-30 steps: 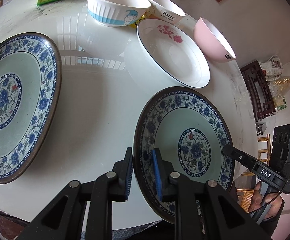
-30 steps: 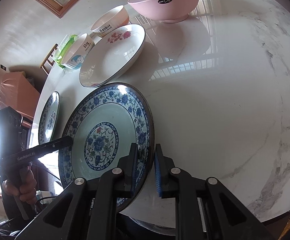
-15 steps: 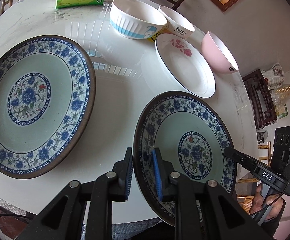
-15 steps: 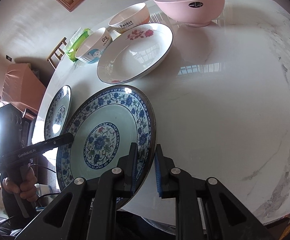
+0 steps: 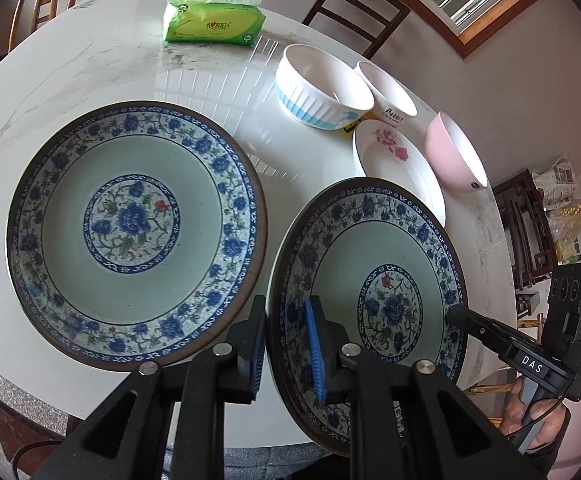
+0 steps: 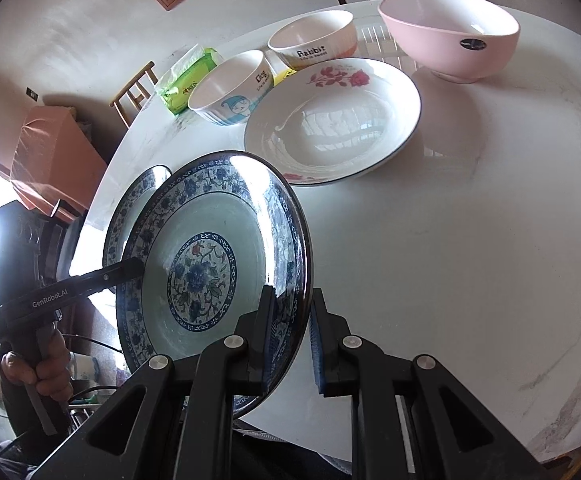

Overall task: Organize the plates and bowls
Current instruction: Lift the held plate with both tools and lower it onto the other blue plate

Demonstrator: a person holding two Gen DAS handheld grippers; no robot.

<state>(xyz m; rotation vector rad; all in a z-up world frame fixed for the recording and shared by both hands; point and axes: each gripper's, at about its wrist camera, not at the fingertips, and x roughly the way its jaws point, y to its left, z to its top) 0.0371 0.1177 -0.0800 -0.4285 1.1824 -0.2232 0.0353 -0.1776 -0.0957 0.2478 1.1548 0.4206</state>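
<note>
**Both grippers clamped on one blue plate**

While the left gripper (image 5: 286, 342) pinched the near rim of the held plate (image 5: 374, 276), that plate hung tilted over the table (image 5: 102, 68) edge, just right of a second plate (image 5: 134, 228) lying flat. Beyond stood a striped bowl (image 5: 322, 92), a Rabbit bowl (image 5: 386, 94), a rose plate (image 5: 394, 168), a pink bowl (image 5: 454, 156) and a tissue pack (image 5: 214, 18). The right gripper's fingers (image 5: 466, 320) reached the plate's far rim.

From the right wrist, the right gripper (image 6: 290, 334) was closed on the held plate's (image 6: 206, 248) opposite rim, with the plate steeply tilted. The left gripper's fingers (image 6: 126, 270) met its left rim. The second plate (image 6: 146, 184) showed partly behind it.
</note>
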